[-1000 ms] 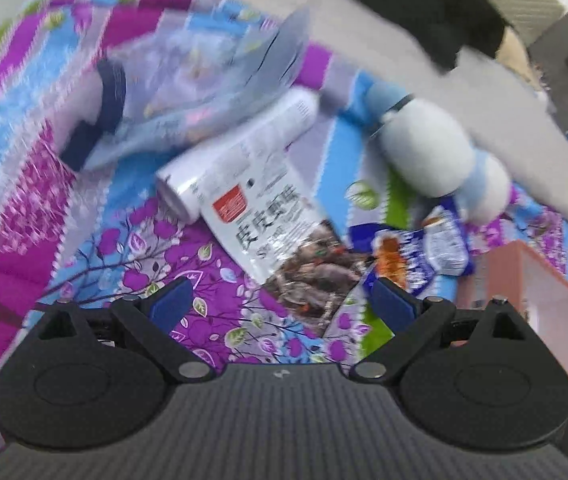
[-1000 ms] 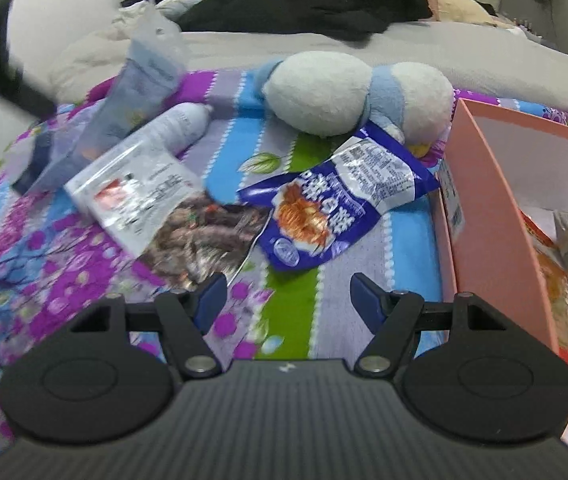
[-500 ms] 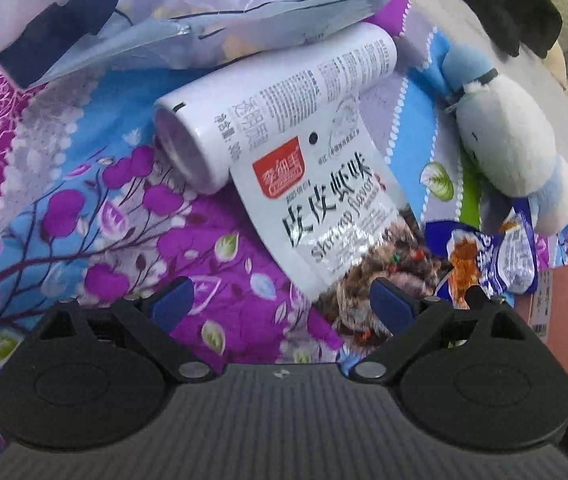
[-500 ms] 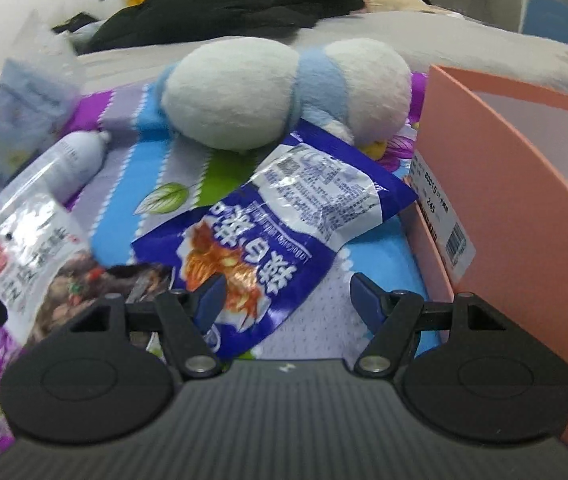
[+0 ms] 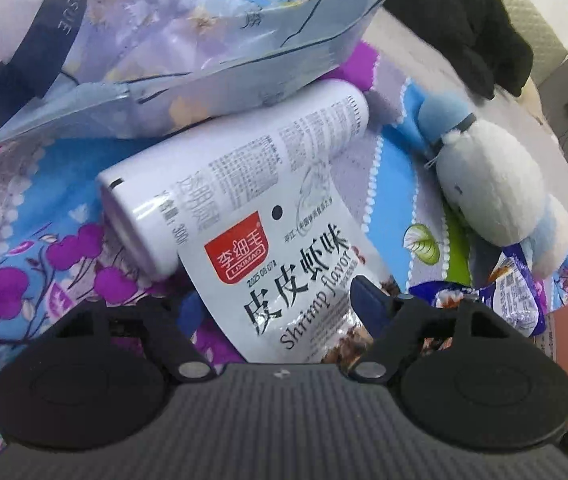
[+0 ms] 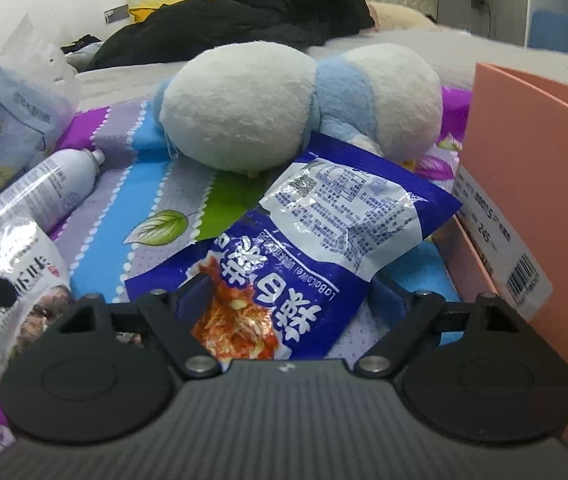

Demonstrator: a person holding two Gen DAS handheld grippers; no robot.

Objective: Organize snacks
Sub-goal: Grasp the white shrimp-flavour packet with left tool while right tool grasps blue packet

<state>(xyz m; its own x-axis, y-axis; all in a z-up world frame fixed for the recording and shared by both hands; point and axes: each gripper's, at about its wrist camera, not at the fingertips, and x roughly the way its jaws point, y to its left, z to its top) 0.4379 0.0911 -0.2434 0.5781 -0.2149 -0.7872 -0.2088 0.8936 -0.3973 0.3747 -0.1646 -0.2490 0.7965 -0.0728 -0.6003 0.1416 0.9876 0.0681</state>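
A white shrimp-flavour snack bag [image 5: 287, 280] lies on the flowered bedspread, its top edge resting on a white spray can [image 5: 220, 184]. My left gripper [image 5: 280, 300] is open, its fingers on either side of the bag's lower part. A blue snack bag [image 6: 303, 256] lies against a plush toy [image 6: 291, 108]. My right gripper [image 6: 291, 296] is open, its fingers astride the blue bag's near end. The shrimp bag also shows in the right wrist view [image 6: 12, 280]. The blue bag shows at the right of the left wrist view [image 5: 495, 300].
A pink box [image 6: 535, 184] stands to the right of the blue bag. A pale blue tissue pack [image 5: 156, 52] lies beyond the spray can. Black clothing [image 6: 244, 24] and pillows lie at the back of the bed.
Both grippers have moved forward and lower. The left now straddles the shrimp bag and the right now straddles the blue bag. Both stay open.
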